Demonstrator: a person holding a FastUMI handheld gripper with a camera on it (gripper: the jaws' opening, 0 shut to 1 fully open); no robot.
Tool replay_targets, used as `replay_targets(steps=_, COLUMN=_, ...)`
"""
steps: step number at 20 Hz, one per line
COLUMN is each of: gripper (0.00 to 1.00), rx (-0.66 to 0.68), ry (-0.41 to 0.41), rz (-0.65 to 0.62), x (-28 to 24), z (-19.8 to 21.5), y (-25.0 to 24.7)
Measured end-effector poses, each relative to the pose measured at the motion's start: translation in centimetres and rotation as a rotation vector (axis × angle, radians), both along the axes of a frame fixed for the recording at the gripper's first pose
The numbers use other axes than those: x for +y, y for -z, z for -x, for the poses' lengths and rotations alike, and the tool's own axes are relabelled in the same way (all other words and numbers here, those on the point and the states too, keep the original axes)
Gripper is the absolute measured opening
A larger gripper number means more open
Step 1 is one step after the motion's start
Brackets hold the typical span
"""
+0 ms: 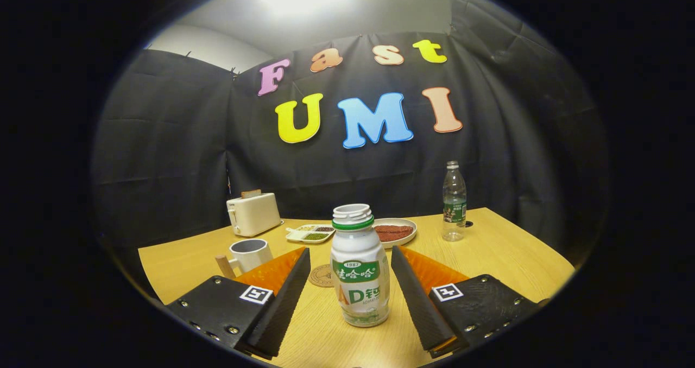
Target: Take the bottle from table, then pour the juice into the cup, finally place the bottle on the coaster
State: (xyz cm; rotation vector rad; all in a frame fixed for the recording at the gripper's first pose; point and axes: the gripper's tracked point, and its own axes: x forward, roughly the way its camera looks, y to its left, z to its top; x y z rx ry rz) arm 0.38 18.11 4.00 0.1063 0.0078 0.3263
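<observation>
A small white juice bottle (359, 270) with a green neck ring and no cap stands upright on the wooden table (510, 259). It is between my two fingers, with a gap on each side. My gripper (350, 254) is open around it. A white cup (251, 254) with a wooden handle stands beyond the left finger. A round coaster (321, 276) lies flat just behind the bottle, to its left, partly hidden by the bottle and the left finger.
A cream toaster (253, 214) stands at the table's back left. A divided dish (310, 233) and a plate of reddish food (395, 231) sit behind the bottle. A clear water bottle (454, 202) stands at the back right.
</observation>
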Motion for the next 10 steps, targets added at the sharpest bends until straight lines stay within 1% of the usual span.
replay_targets(steps=10, gripper=0.92, rx=0.038, ry=0.012, rz=0.009, x=0.5, z=-3.0, y=3.0)
